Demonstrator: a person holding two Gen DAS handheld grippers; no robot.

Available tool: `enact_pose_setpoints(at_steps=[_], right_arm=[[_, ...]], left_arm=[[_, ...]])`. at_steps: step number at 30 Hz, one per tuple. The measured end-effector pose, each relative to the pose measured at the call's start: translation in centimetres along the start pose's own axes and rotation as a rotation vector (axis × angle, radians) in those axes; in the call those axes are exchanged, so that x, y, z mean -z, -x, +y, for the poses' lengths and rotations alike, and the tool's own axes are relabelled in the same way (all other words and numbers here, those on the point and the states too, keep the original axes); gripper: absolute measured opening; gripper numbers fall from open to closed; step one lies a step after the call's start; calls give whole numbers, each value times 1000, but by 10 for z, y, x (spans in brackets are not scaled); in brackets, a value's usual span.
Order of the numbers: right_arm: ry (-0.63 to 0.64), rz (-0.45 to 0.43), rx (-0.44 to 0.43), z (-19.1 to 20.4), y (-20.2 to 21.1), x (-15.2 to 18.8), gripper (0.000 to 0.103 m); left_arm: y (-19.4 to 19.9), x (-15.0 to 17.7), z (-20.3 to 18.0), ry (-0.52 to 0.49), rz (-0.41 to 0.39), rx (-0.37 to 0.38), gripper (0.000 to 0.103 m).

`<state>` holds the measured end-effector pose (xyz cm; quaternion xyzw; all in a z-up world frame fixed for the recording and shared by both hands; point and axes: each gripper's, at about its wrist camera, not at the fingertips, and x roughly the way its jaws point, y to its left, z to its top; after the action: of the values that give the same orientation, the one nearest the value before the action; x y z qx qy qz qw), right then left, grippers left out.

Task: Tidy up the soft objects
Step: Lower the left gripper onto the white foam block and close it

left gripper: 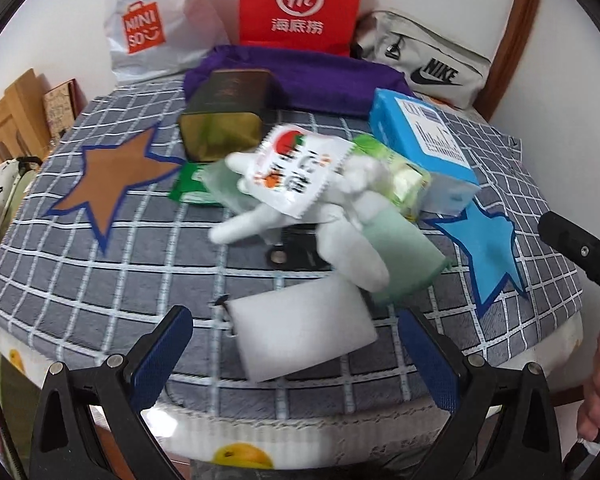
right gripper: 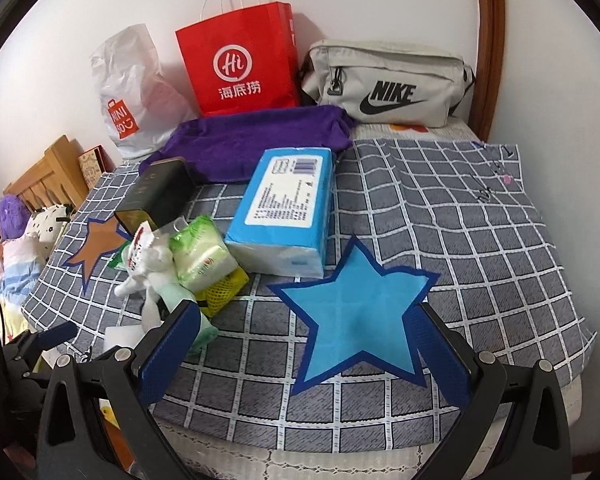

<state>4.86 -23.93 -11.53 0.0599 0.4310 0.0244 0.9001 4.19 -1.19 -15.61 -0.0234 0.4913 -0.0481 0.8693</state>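
Between open left claw (left gripper: 296, 354): white sponge (left gripper: 304, 330)

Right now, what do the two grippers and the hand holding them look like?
Both the left gripper and right gripper have black plastic frames with triangular cut-outs and silver screws; their fingers carry textured dark-blue pads. In the left wrist view, a bare hand shows at the right edge. No cables or markings visible.

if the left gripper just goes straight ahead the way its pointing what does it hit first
Most likely the white foam block, lying on the checked cloth between the open fingers of the left gripper. Behind it sits the white plush toy. Depth is hard to judge here.
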Motion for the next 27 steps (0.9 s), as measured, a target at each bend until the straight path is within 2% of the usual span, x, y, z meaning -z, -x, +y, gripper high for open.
enact_pose_setpoints(at_steps=[6, 7, 8, 10, 15, 18, 20, 24, 27], right_arm=[[4, 19, -36, 1, -12, 4, 102], [9, 21, -45, 3, -14, 4, 102], [16, 22, -54, 5, -16, 4, 102], [37, 25, -66, 11, -20, 4, 102], [76, 43, -92, 27, -30, 1, 102], [101, 56, -125, 36, -35, 0, 102], [109, 61, -150, 42, -39, -2, 98], [159, 50, -218, 66, -42, -14, 97], [216, 23, -238, 88, -46, -27, 96]], left_arm=[[-25, 0, -10, -6, 32, -63, 101], [-27, 0, -10, -11, 29, -69, 91], [-29, 0, -9, -14, 31, -71, 85], [-28, -1, -5, -6, 25, -40, 82], [-18, -8, 7, -23, 10, -44, 81], [-13, -12, 24, 8, 5, -54, 81], [-11, -16, 37, 27, 4, -69, 81], [-10, -23, 60, 74, -5, -98, 81], [-11, -28, 78, 113, -14, -117, 81]])
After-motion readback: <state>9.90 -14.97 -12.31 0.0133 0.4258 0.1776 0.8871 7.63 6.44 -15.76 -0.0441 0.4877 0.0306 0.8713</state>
